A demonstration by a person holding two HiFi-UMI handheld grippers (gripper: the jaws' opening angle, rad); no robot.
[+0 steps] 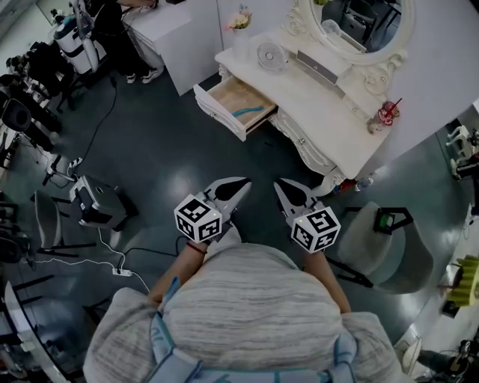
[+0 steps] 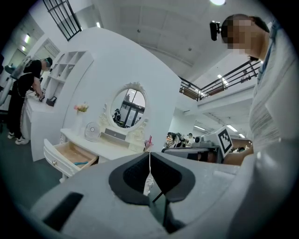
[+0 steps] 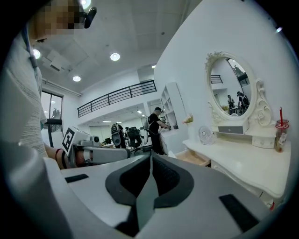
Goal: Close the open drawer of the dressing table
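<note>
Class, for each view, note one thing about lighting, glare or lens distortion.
Head view: dim and bluish, with soft glare patches on the dark floor. Left gripper view: fisheye with a dark round border, and the ceiling light is blown out white. Right gripper view: the same fisheye, and the balcony railing bows into an arc.

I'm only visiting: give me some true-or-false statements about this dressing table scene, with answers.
The drawer is shut. False: it stands pulled out.
A fan stands on the table. True.
The left gripper holds the drawer. False: it is shut on nothing, apart from the drawer.
The right gripper has its jaws together. True.
The drawer is empty. False: a blue thing lies in it.
</note>
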